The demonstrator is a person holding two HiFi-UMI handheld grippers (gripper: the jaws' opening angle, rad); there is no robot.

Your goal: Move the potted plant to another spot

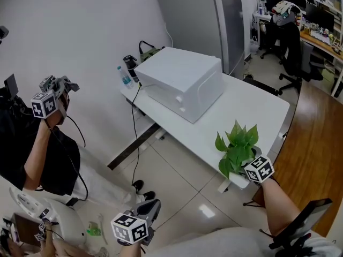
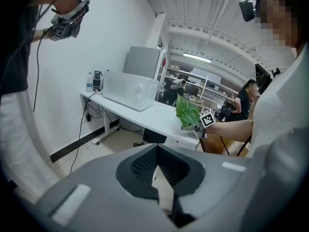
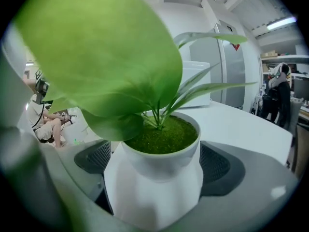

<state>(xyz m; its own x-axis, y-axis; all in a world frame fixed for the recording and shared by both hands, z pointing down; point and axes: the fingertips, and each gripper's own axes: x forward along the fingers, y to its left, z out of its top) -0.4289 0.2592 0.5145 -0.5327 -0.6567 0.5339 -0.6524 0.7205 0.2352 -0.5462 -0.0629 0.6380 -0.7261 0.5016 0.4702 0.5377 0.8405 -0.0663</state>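
1. Potted plant (image 1: pixel 236 146) standing at the near edge of the white table (image 1: pixel 252 103), lower right of the head view.
2. Right gripper (image 1: pixel 245 164) with jaws wide on either side of the white pot (image 3: pixel 154 178), pads (image 3: pixel 94 156) just beside its rim.
3. Left gripper (image 1: pixel 151 206) at lower centre, above the tiled floor (image 1: pixel 177 181), jaws closed to a slit, nothing between.

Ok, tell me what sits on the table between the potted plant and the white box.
Nothing: the head view shows only bare white tabletop between the potted plant and the white box.
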